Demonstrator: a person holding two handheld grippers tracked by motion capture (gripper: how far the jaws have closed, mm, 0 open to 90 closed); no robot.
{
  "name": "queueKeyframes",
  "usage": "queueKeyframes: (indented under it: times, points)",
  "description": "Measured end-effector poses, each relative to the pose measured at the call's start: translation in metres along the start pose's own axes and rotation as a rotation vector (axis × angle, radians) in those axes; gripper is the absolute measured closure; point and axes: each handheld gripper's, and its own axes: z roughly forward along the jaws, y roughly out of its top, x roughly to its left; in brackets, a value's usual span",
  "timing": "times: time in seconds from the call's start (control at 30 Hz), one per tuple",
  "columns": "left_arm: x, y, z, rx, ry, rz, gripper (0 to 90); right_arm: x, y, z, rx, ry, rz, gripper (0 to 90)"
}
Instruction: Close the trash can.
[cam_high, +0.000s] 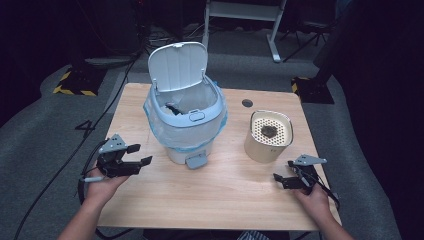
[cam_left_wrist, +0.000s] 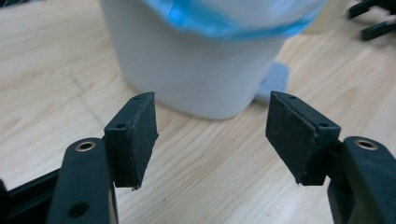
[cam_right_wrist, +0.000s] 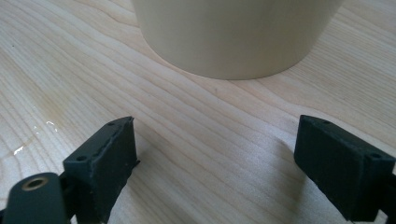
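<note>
A white pedal bin (cam_high: 187, 120) lined with a blue bag stands mid-table, its lid (cam_high: 178, 65) raised and its pedal (cam_high: 196, 161) facing me. To its right stands a cream canister (cam_high: 268, 136) with a perforated top and something dark in it. My left gripper (cam_high: 141, 154) is open and empty, held above the table's left side, aimed at the bin (cam_left_wrist: 196, 70) and its pedal (cam_left_wrist: 276, 81); nothing is between its jaws (cam_left_wrist: 212, 123). My right gripper (cam_high: 281, 181) is open and empty, low over the wood near the front right, facing the canister (cam_right_wrist: 238, 32) from close by (cam_right_wrist: 217, 154).
The wooden table (cam_high: 225, 200) has a round cable hole (cam_high: 247, 103) behind the canister. Cables trail over the grey floor at the left. A white desk frame (cam_high: 245, 20) stands behind the table, and a yellow-and-black striped base (cam_high: 75, 82) lies back left.
</note>
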Motion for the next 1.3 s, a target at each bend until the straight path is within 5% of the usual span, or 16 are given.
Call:
queueKeyframes:
  times: [0.2,0.33,0.47,0.83,1.3]
  points:
    - [-0.004,0.027,-0.016,-0.061,-0.011,0.031,33.1,-0.001,0.000,0.001,-0.001,0.012,-0.008,12.9]
    - [-0.005,0.046,-0.028,-0.121,-0.060,0.007,33.3,-0.001,0.000,0.001,-0.001,0.012,-0.008,13.0]
    - [-0.007,0.059,-0.034,-0.143,-0.065,0.011,33.4,-0.001,0.000,0.001,-0.001,0.013,-0.008,13.0]
    - [-0.004,0.108,-0.054,-0.176,-0.038,0.042,34.2,-0.001,0.000,0.001,-0.001,0.013,-0.009,13.0]
    - [0.012,0.158,-0.060,-0.255,-0.022,0.006,37.9,-0.002,0.001,0.001,0.000,0.016,-0.012,13.2]
